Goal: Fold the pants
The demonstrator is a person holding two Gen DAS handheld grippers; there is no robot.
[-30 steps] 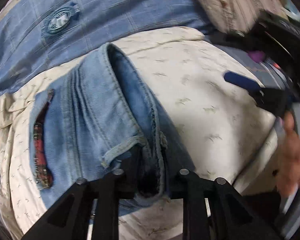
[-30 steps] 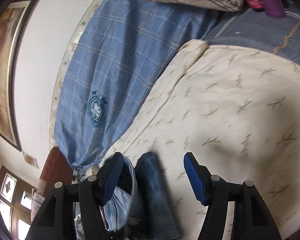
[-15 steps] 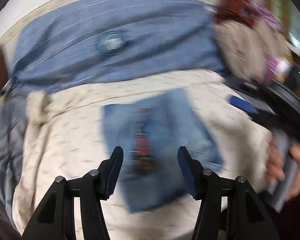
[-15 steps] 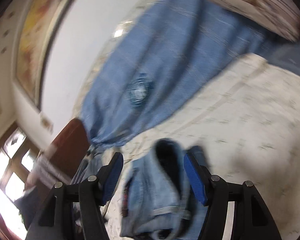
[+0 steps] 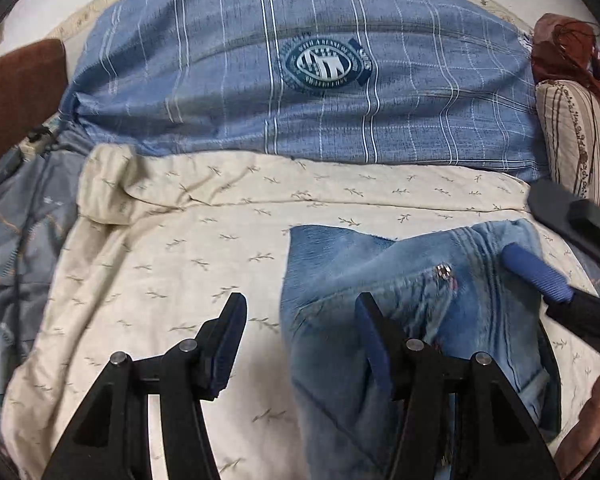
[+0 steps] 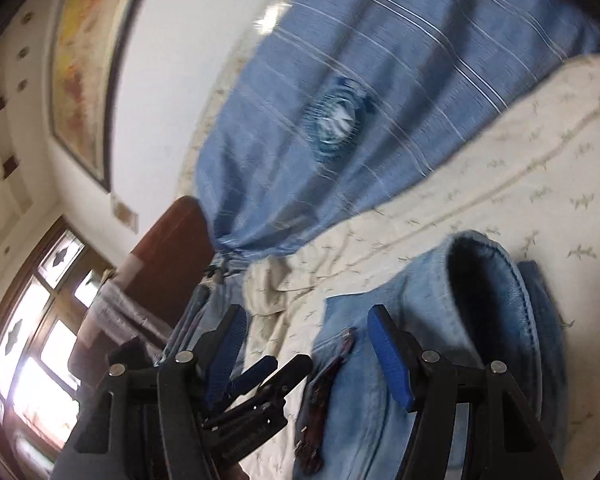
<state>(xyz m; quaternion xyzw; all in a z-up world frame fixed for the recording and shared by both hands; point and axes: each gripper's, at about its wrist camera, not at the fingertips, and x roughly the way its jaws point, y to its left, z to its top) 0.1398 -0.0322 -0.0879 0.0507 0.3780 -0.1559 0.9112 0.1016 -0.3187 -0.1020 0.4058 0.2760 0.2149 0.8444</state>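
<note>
Your jeans [image 5: 400, 280] are soft, faded denim — matt, with raised seams and a small shiny metal zip pull [image 5: 444, 270]. The cream sheet [image 5: 180, 264] under them is thin, wrinkled matt cloth with a sprig print. Your left gripper [image 5: 300, 340] is matt black plastic with ribbed blue pads [image 5: 230, 336] and bright metal pins — the right gripper [image 6: 306, 354] looks the same. The picture frame [image 6: 112, 80] on your wall looks like dark glossy wood.

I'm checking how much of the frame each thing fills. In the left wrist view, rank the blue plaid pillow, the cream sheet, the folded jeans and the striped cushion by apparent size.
1. cream sheet and blue plaid pillow: too close to rank, and fisheye distortion adds doubt.
2. folded jeans, enlarged by nearness.
3. striped cushion, cut off at the edge.
</note>
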